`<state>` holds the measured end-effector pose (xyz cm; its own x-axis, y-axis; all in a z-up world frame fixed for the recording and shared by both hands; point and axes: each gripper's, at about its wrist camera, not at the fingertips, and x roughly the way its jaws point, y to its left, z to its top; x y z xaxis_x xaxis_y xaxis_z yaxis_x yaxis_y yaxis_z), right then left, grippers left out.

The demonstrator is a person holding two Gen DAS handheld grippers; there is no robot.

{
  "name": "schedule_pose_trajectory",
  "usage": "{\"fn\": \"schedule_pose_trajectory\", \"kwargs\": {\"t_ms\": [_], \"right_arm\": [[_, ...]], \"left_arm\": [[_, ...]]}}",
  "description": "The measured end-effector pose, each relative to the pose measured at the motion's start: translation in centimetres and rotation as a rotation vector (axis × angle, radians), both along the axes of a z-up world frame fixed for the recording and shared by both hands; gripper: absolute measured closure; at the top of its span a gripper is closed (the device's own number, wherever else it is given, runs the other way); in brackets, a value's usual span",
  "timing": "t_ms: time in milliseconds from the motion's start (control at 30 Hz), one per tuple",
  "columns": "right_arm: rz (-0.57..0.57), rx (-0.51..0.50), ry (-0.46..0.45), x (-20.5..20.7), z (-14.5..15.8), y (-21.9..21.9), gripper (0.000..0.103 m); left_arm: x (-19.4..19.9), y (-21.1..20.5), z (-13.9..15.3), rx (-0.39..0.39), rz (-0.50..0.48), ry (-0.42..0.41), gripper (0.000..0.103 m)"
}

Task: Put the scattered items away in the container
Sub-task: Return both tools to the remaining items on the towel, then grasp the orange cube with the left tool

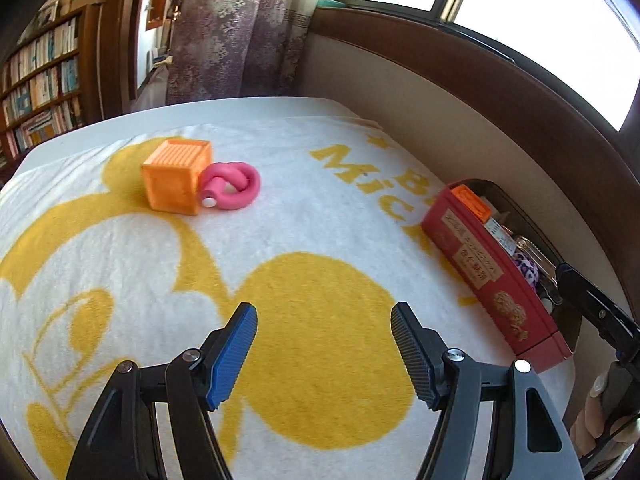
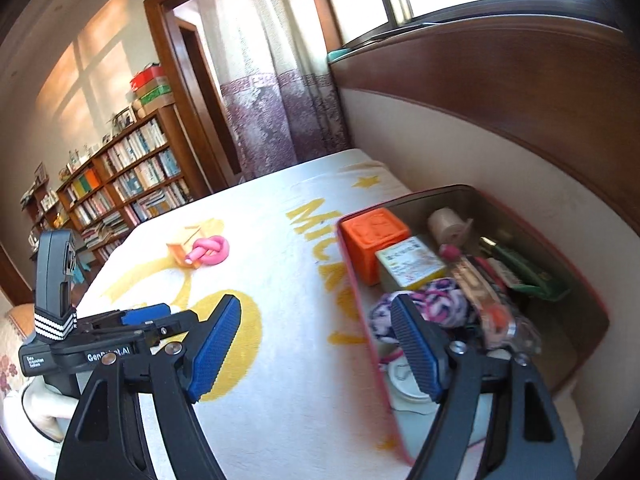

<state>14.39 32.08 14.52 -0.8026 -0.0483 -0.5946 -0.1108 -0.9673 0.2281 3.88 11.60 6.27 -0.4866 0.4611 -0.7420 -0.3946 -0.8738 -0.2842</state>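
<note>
Left wrist view: the left gripper (image 1: 324,354) hangs above the white towel with yellow cartoon print (image 1: 320,280), its blue-padded jaws spread apart with nothing between them, released. At about eleven o'clock from the jaws, well apart from them, sits an orange ribbed plastic cube (image 1: 176,176). A pink knotted foam tube (image 1: 232,190) lies touching the cube's right side. At about two o'clock stands the red rectangular tin container (image 1: 492,280), set along the towel's right edge near the beige wall. An orange block, a patterned cloth piece and other small items show over its rim, too crowded to tell apart. At the right edge, part of the right gripper (image 1: 596,308) reaches over the near end of the tin, with fingers of a hand (image 1: 600,408) on its handle.

Right wrist view: the right gripper (image 2: 316,350) is released too, jaws wide and holding nothing. Its right jaw stands over the tin's near end, its left jaw over the towel. Inside the tin (image 2: 592,304) lie an orange plastic block (image 2: 372,240), a small yellow-and-white box (image 2: 412,264), a purple and pink patterned cloth (image 2: 436,300), a beige tape roll (image 2: 444,220) and a green flat pack (image 2: 528,272). At ten o'clock the cube (image 2: 180,250) and the pink tube (image 2: 210,254) rest on the towel (image 2: 280,280). At nine o'clock is the left gripper (image 2: 144,316), seen from the side.
</note>
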Motion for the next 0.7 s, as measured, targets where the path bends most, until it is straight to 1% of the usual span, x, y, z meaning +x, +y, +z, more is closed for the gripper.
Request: {"fn": "schedule_pose_trajectory", "kwargs": {"t_ms": [133, 267, 400, 500, 600, 700], "right_arm": [[0.055, 0.010, -0.014, -1.8, -0.2, -2.4, 0.022], [0.116, 0.002, -0.046, -4.0, -1.1, -4.8, 0.022], [0.166, -0.004, -0.076, -6.3, -1.9, -6.8, 0.022], [0.181, -0.014, -0.090, -7.9, -2.7, -7.6, 0.022], [0.192, -0.035, -0.102, -8.8, -3.6, -7.9, 0.022], [0.193, -0.052, -0.116, -9.1, -4.6, -7.8, 0.022]], "left_arm": [[-1.0, -3.6, -0.2, 0.003, 0.074, 0.000, 0.032], [-2.1, -6.8, -0.4, -0.004, 0.147, -0.005, 0.032], [-3.4, -8.7, -0.9, -0.026, 0.195, -0.012, 0.032], [-4.6, -9.0, -1.1, -0.035, 0.205, -0.027, 0.032], [-5.8, -8.4, -1.1, -0.038, 0.185, -0.031, 0.032], [-7.2, -7.2, -0.7, -0.039, 0.163, -0.017, 0.032]]}}
